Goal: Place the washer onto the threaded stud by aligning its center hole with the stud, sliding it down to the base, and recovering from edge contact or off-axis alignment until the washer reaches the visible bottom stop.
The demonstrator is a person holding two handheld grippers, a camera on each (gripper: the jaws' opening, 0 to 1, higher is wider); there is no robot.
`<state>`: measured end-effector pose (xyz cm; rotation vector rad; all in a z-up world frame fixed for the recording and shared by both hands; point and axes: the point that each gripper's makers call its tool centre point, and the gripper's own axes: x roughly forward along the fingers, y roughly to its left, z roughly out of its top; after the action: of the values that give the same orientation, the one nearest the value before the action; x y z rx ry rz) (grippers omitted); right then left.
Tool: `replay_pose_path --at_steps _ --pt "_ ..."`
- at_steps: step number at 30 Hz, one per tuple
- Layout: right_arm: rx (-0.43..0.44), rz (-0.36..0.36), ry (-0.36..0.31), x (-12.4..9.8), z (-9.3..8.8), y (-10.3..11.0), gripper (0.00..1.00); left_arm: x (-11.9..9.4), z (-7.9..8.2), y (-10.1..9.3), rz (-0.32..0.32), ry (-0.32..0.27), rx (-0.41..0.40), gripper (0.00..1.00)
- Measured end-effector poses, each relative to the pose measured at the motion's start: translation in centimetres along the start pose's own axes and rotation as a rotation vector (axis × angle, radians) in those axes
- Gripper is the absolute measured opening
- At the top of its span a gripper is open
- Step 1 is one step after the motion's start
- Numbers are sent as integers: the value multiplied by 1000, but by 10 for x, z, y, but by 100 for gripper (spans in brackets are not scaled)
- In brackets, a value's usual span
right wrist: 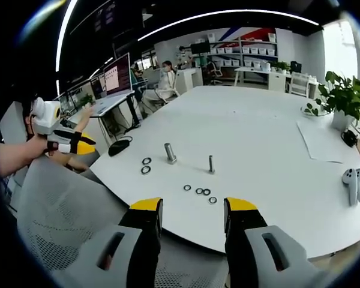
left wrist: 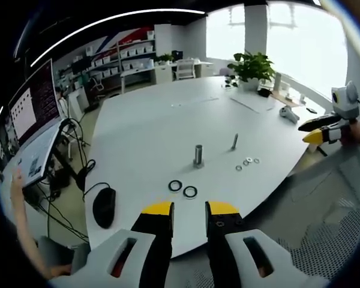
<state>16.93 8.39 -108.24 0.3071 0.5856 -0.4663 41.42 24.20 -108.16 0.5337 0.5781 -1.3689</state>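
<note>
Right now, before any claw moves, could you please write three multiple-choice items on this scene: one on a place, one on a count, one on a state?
1. Where do the two larger black rings lie?
A. on the white table, nearer the left claw than the thick grey metal cylinder
B. around the thin threaded stud
C. beside the potted green plant

2. How many small silver washers lie in the loose group?
A. one
B. four
C. nine

3. How do the right claw's jaws stand?
A. shut on a washer
B. open, holding nothing
C. shut on the stud

Answers: 1 A, the rings lie flat between the cylinder and the claw. 2 B, four can be counted in the right gripper view. 3 B, a clear gap shows between the yellow tips.
</note>
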Motion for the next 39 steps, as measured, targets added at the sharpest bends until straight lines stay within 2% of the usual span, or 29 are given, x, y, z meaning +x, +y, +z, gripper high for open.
replay_pose_path --at_steps 4,17,28,33,36,39 --pt "14 -5 -11 -2 1 -1 43 -1 2 3 8 -11 1 19" --pt "-21 8 31 1 -6 2 44 -1 0 1 11 6 16 19" --pt "-10 -7 28 0 -7 -2 44 0 0 0 9 5 26 20" --pt "-20 -9 41 0 -8 -1 44 1 -2 -2 -4 21 21 20" --pt "-24 5 34 0 -7 2 44 3 -6 -10 -47 49 10 21" --pt "-27 0 27 -2 -5 2 44 3 -6 -11 -44 51 31 21"
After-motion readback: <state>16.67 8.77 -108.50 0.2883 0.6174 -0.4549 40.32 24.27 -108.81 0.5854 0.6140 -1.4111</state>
